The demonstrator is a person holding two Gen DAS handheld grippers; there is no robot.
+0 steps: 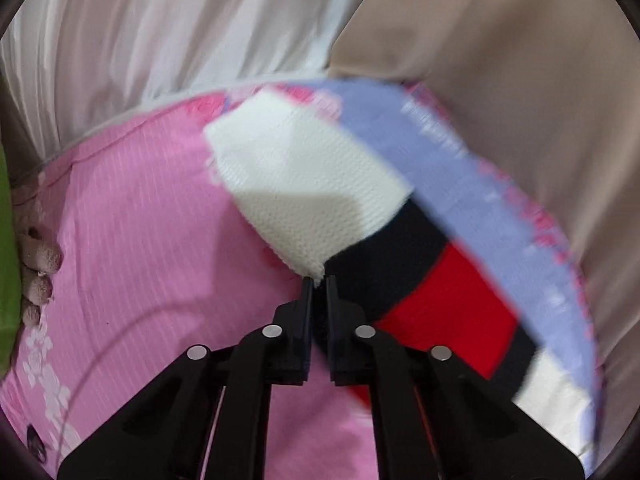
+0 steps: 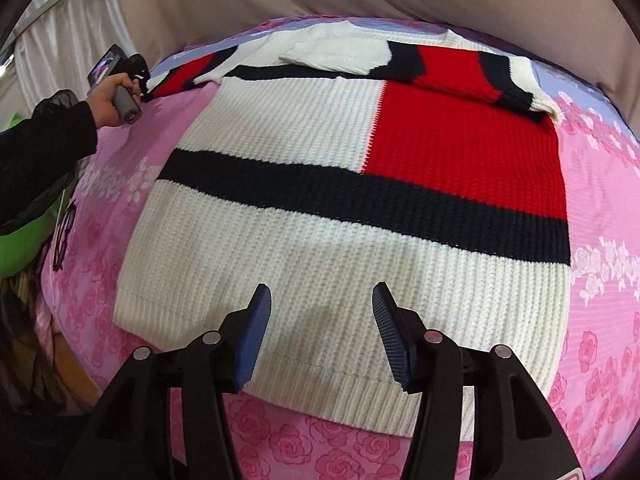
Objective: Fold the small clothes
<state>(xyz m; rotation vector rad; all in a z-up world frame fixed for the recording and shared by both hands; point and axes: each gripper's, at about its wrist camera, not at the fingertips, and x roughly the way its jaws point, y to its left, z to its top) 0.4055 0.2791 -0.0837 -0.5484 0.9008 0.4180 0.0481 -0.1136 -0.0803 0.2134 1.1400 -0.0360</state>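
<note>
Two grippers work over one knitted sweater [image 2: 344, 200] that lies flat on a pink rose-print bedsheet [image 2: 600, 240], filling the middle of the right wrist frame. Its body is cream ribbed knit with a red block at centre right and a dark navy band running across below it. One sleeve [image 2: 452, 66] is folded across the top of the body, in the upper middle of that frame. The other sleeve stretches away toward the upper left, where the left gripper [image 2: 142, 80] meets its end, held by a hand [image 2: 108, 98] coming out of a black sleeve [image 2: 44, 148] at the left edge. In the left wrist frame, the left gripper [image 1: 319, 280] has its jaws pinched together on the cream cuff of that sleeve [image 1: 312, 184], which rises from the fingertips toward the centre of the frame, its navy and red bands running off to the lower right; this frame is blurred. The right gripper [image 2: 322, 296] sits at the bottom centre of its own frame with its jaws apart, nothing between the blue pads [image 2: 256, 332], hanging over the cream hem. Pale curtains [image 1: 160, 40] fill the top of the left wrist frame.
</note>
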